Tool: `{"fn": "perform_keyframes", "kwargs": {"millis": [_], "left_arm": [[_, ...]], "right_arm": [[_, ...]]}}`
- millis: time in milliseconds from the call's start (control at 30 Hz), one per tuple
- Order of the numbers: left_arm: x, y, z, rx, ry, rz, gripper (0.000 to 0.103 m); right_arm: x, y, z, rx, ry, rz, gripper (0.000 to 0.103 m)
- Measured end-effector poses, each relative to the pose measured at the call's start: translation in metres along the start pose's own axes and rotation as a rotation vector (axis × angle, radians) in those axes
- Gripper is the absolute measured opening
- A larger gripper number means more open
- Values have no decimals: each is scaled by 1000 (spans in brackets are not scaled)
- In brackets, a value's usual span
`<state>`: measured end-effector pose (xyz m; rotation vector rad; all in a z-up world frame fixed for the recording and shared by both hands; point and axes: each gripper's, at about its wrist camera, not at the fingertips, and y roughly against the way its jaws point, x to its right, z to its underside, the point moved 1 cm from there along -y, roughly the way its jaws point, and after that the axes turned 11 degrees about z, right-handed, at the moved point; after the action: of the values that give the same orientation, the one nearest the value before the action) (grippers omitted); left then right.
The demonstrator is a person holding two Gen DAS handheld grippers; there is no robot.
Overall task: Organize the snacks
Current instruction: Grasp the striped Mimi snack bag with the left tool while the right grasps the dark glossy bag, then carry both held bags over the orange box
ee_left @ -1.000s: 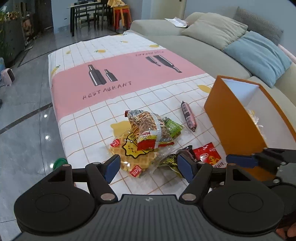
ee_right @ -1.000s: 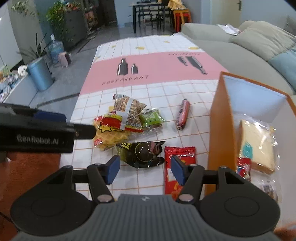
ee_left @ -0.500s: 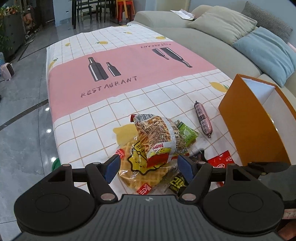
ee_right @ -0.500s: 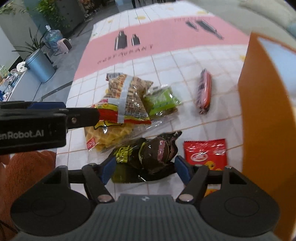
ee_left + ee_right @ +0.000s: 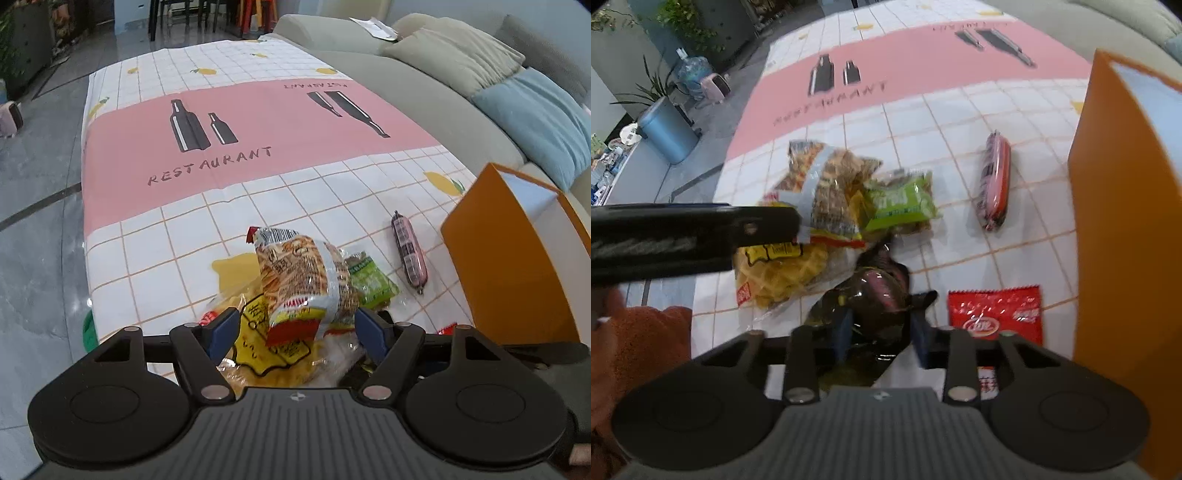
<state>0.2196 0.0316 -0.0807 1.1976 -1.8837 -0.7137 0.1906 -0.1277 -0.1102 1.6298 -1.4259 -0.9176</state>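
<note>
1. Grippers first, since they are nearest: the right gripper (image 5: pixel 881 334) has its blue pads drawn in narrow against the two sides of the dark packet (image 5: pixel 871 295). That looks like a grip on it, though motion blur keeps me from being sure, and the packet seems not yet lifted off the tablecloth (image 5: pixel 155 236).

2. The left gripper (image 5: pixel 293 332) is spread wide with nothing held, its pads on either side of the near end of the noodle-snack bag (image 5: pixel 303 280), which lies on top of the waffle pack (image 5: pixel 783 273).

3. Half a second ago the right pads stood wide around the dark packet; now they have come in on it. The left gripper has pushed forward, so the noodle-snack bag sits right between its fingers instead of just ahead of them.

4. Just beside the dark packet lies the red sachet (image 5: pixel 995 314), close against the orange box (image 5: pixel 1115 229).

5. Farther out, the green packet (image 5: pixel 903 203) touches the noodle-snack bag, and the sausage stick (image 5: pixel 993 181) lies apart from the pile, near the box.

6. As I judge it, most of the work is left: six snacks are out on the tablecloth, and the inside of the box cannot be seen just now.
</note>
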Motion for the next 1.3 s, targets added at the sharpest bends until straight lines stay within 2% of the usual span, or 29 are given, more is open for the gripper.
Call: {"fn": "perform_keyframes", "kwargs": {"millis": [67, 133, 300, 400, 467, 633, 767, 1033, 1100, 1300], "left_arm": [[-1, -6, -3, 0, 19, -10, 84], [-2, -13, -5, 3, 25, -13, 84], [-5, -27, -6, -23, 70, -9, 84], [-4, -31, -5, -19, 64, -21, 84], [-4, -32, -5, -16, 63, -19, 84], [-4, -33, -8, -7, 83, 2, 83], [-6, -34, -12, 8, 111, 9, 81], [-5, -33, -11, 25, 109, -7, 64], [-3, -31, -11, 31, 101, -7, 62], [6, -17, -10, 56, 80, 1, 60]], "right_arm": [[1, 2, -1, 13, 21, 36, 28], [7, 3, -2, 14, 7, 27, 25], [12, 1, -5, 12, -20, 27, 30], [11, 1, -6, 25, -31, 18, 40], [9, 0, -7, 29, -52, 7, 53], [7, -12, -8, 4, -76, 24, 57], [7, -16, -6, 5, -75, 28, 55], [5, -14, -4, 25, -57, 33, 49], [7, -12, -5, 25, -72, 32, 45], [7, -3, -3, 40, -69, 40, 43]]}}
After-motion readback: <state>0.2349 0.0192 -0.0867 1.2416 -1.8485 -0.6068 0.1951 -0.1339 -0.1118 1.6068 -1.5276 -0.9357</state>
